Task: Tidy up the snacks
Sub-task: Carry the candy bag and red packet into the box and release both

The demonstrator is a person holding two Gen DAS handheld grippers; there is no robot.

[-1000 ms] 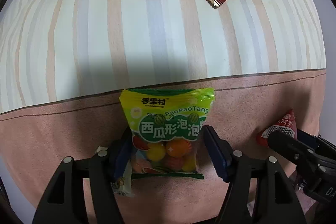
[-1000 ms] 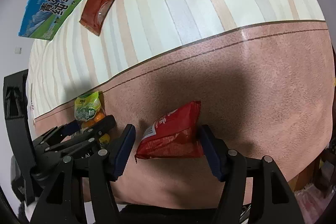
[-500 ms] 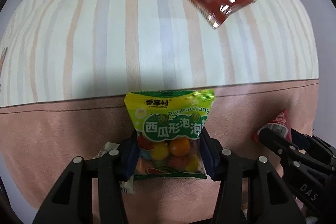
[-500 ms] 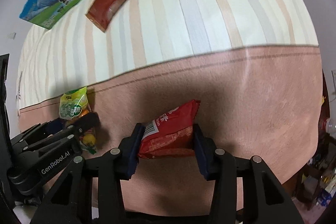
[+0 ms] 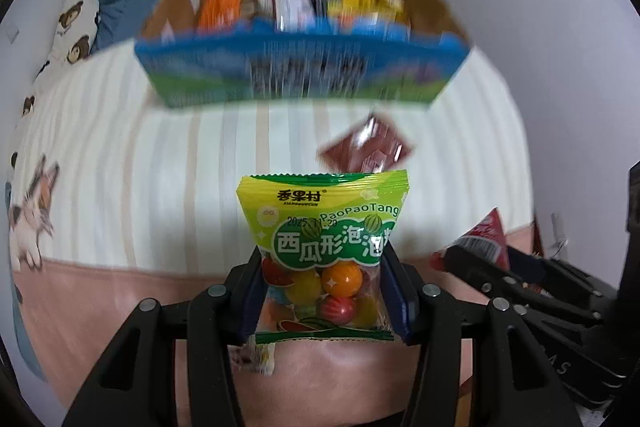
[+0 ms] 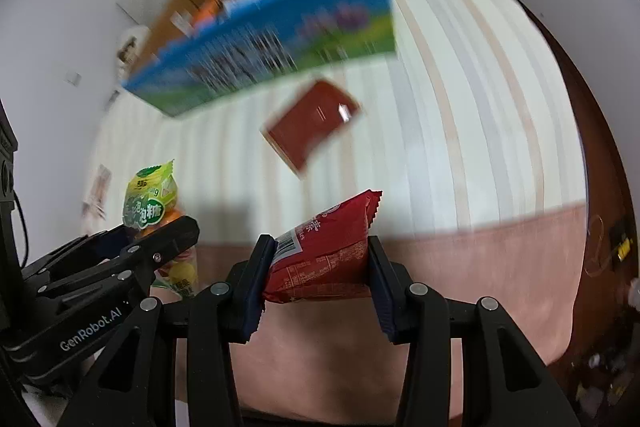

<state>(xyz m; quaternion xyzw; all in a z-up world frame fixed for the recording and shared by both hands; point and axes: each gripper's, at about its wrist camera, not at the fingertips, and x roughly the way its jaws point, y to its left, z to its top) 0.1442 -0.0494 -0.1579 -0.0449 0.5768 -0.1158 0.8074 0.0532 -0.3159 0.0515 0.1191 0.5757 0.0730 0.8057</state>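
Both packets are now off the bedspread; the left gripper (image 5: 324, 291) clamps the green candy bag (image 5: 326, 251), the right gripper (image 6: 320, 267) the red snack packet (image 6: 324, 255); the open snack box (image 5: 304, 75), newly in view, seems next.

Striped bedspread (image 5: 168, 163), bear-print pillow (image 5: 74, 27), white wall (image 5: 540, 7)

Glossy plastic film on the gum packet (image 5: 324, 227), clear lower down over smooth shiny gumballs. Crinkled, shiny foil-like plastic on the red snack bag (image 6: 324, 259). Slick, light-catching film on the dark red sachet (image 6: 312, 123). Matt black moulded plastic on the left gripper (image 5: 324, 291) and right gripper (image 6: 316, 279), with dull blue pads inside the jaws and small bright metal screw heads. Plain brown cardboard inside the box (image 5: 304, 75), glossy print outside. Soft matt cloth on the bed (image 5: 140, 167), striped far, pink and faintly fuzzy near.
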